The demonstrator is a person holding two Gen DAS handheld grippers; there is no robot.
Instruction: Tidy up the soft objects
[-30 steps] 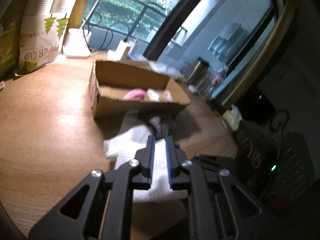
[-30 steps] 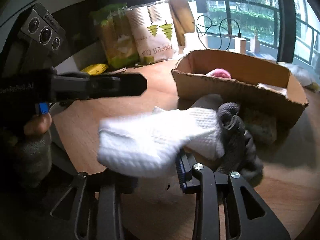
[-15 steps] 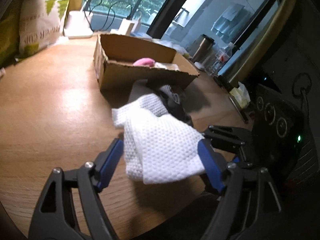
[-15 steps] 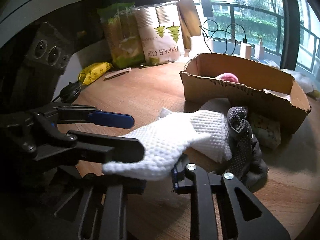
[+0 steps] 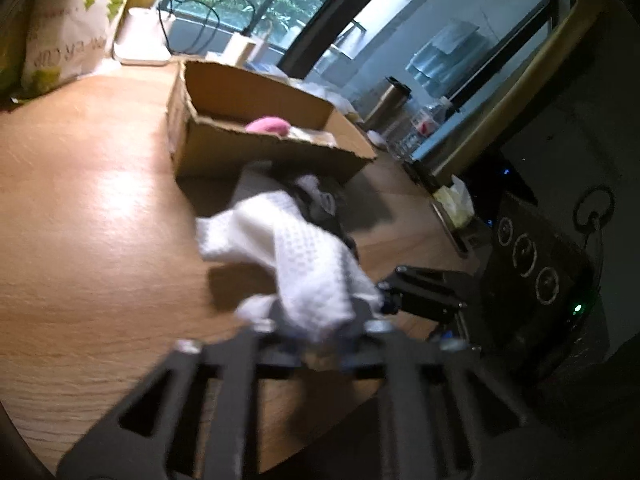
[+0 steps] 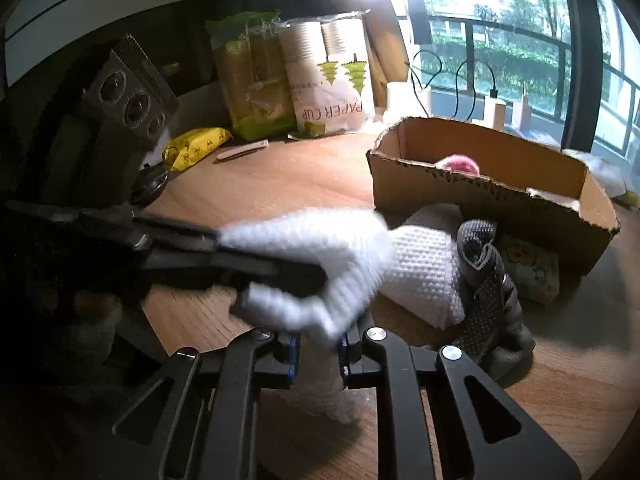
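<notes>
A white waffle-weave cloth (image 5: 304, 264) (image 6: 340, 248) hangs stretched above the wooden table, in front of a cardboard box (image 5: 248, 152) (image 6: 480, 200). My left gripper (image 5: 320, 336) is shut on its near end; in the right wrist view its fingers (image 6: 248, 264) clamp the cloth from the left. My right gripper (image 6: 318, 354) has the cloth's other end between its blue pads, and its jaws are closing on it. A grey dotted cloth (image 6: 488, 292) (image 5: 320, 204) lies crumpled beside the white one. A pink soft item (image 6: 460, 164) (image 5: 268, 125) rests inside the box.
A patterned cloth (image 6: 528, 268) lies against the box front. Packs of paper cups (image 6: 328, 80), a green pack (image 6: 248, 80) and a yellow packet (image 6: 196, 146) line the table's far side. A steel flask (image 5: 386, 100) stands beyond the box. Bare wood (image 5: 80, 220) spreads left.
The left jaws opened wide around the white cloth, then shut on its near end. The right jaws narrowed on the other end. The cloth now hangs bunched between both grippers.
</notes>
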